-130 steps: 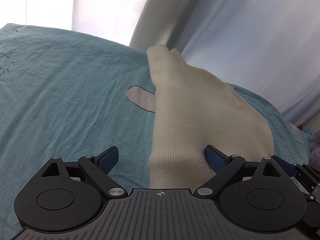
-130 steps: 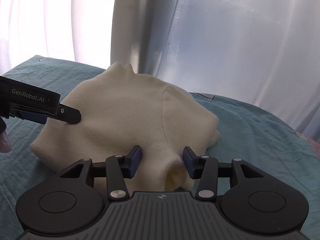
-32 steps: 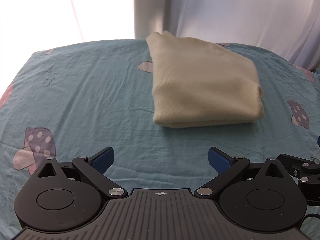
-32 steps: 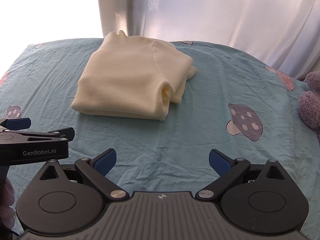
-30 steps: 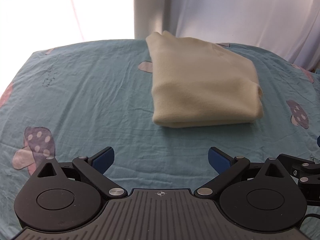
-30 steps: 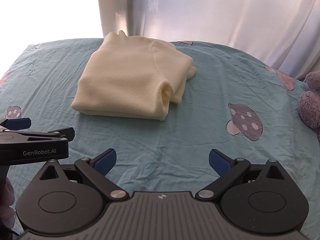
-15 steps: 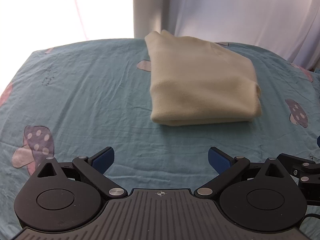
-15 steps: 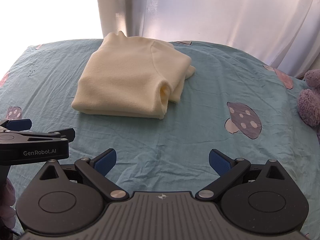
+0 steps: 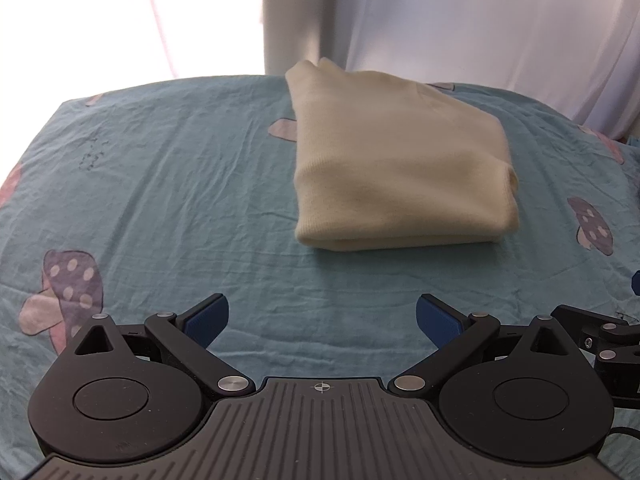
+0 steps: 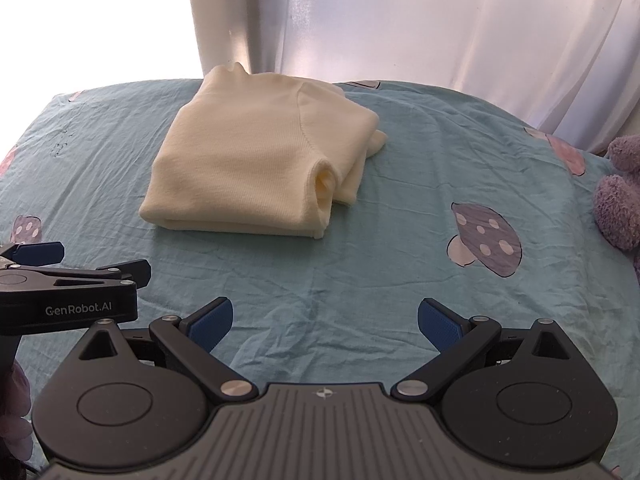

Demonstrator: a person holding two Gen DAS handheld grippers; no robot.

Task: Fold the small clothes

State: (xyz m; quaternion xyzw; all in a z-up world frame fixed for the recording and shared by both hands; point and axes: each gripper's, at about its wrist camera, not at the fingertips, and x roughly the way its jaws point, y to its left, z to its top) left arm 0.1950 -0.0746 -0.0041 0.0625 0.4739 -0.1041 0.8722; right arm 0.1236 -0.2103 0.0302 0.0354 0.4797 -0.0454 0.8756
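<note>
A cream knit sweater point(image 9: 400, 168) lies folded in a compact rectangle on the teal bedsheet point(image 9: 160, 184). It also shows in the right wrist view point(image 10: 260, 168), with a rolled sleeve end at its near right corner. My left gripper point(image 9: 322, 316) is open and empty, held back from the sweater over bare sheet. My right gripper point(image 10: 324, 318) is open and empty, also well short of the sweater. The left gripper's body point(image 10: 68, 296) shows at the left edge of the right wrist view.
The sheet carries printed mushrooms point(image 10: 484, 240) and is wrinkled. A purple plush toy point(image 10: 620, 200) sits at the right edge of the bed. White curtains point(image 10: 400, 20) hang behind the bed, with bright window light at the left.
Four seconds ago both grippers were at the sweater's near edge. Both have since drawn back and opened wide; in the last second the view has barely shifted.
</note>
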